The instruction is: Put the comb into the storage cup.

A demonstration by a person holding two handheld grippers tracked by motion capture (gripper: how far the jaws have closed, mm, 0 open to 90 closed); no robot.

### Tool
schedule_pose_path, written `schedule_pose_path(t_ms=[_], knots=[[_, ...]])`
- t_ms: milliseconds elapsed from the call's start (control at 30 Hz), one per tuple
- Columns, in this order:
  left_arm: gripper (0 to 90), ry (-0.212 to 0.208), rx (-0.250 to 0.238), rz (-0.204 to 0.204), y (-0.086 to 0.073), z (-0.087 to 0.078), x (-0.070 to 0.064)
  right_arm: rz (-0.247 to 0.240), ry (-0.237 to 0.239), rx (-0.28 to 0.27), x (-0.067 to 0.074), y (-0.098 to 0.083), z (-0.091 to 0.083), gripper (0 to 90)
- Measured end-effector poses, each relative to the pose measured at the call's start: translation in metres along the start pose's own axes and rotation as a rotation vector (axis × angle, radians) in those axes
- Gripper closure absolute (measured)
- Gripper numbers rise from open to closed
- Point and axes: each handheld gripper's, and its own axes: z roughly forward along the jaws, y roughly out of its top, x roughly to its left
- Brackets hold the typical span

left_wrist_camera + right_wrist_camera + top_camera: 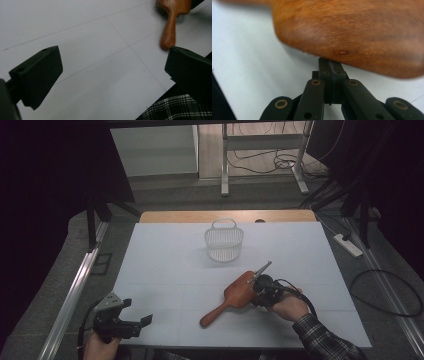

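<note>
Though dim, white table [165,270], cabled floor [280,165].

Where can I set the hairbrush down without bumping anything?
Bare table lies left of the basket and between the left gripper and the hairbrush. Right of the basket is bare too. It is crowded around the right gripper.

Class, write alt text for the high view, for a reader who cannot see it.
A person's right gripper meets the head of a wooden hairbrush on a white table. A white basket stands farther back, and the left gripper is open near the front left corner.
</note>
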Motion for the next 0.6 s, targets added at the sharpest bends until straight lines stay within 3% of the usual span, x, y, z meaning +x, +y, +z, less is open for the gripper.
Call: schedule_pose_path(t_ms=[300,600], knots=[[1.5,-0.001,0.003,-0.001,0.0,0.0,0.0,0.048,-0.034,-0.011,-0.02,0.012,0.005,89.8],[1.5,-0.002,0.003,-0.004,0.0,0.0,0.001,0.052,-0.053,0.001,-0.026,0.029,0.018,89.8]])
